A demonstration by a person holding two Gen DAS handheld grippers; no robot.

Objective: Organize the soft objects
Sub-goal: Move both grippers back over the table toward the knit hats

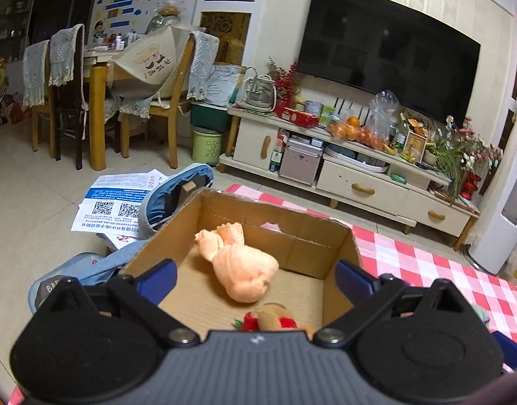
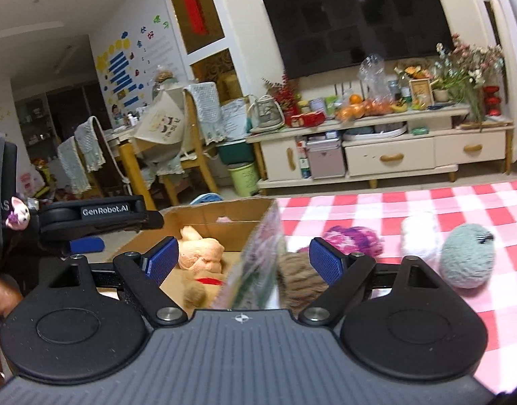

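Observation:
An open cardboard box (image 1: 339, 246) stands on the red-checked cloth (image 1: 427, 266). Inside lie a peach plush toy (image 1: 240, 265) and a brown plush with red trim (image 1: 275, 319). My left gripper (image 1: 255, 278) is open and empty, over the box's near side. My right gripper (image 2: 243, 258) is open, straddling the box's right wall (image 2: 258, 260); the peach plush (image 2: 199, 253) shows left of that wall, a brown striped soft thing (image 2: 297, 276) right of it. A purple yarn ball (image 2: 354, 238), a white one (image 2: 418, 239) and a grey-green one (image 2: 467, 258) lie on the cloth. The left gripper (image 2: 89, 236) shows at the left.
Papers (image 1: 113, 199) and a blue bag (image 1: 177, 199) lie on the floor left of the box. A cluttered TV cabinet (image 1: 356, 168) stands beyond the table, with dining chairs (image 1: 170, 101) and a green bin (image 1: 206, 146) farther left.

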